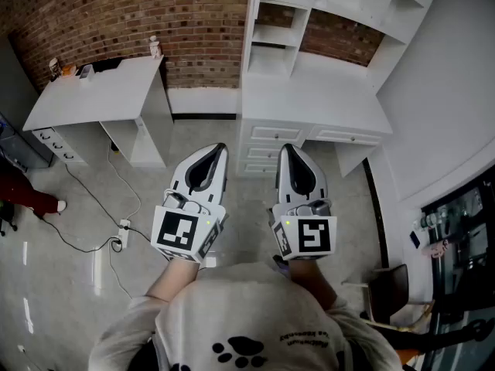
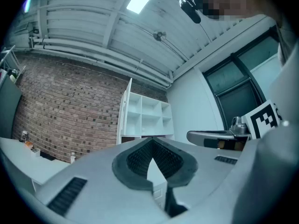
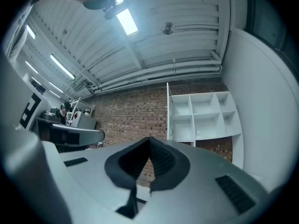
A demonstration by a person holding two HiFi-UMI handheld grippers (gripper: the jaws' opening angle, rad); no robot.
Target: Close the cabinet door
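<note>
The left gripper (image 1: 219, 148) and the right gripper (image 1: 288, 147) sit side by side at lower centre of the head view. Each has its jaws pressed together on nothing. The white cabinet (image 1: 309, 103) fills the upper centre. Its cabinet door (image 1: 252, 29) stands open at the shelves' left edge, well apart from both grippers.

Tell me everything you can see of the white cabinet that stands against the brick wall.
The white cabinet looks like painted wood. Its upper part is a grid of open compartments, with brick showing behind some. Below lies a flat counter over drawers. At its left edge a tall narrow door seems to stand open, seen edge-on. It stands on the floor against the brick wall, with a white wall at its right.
</note>
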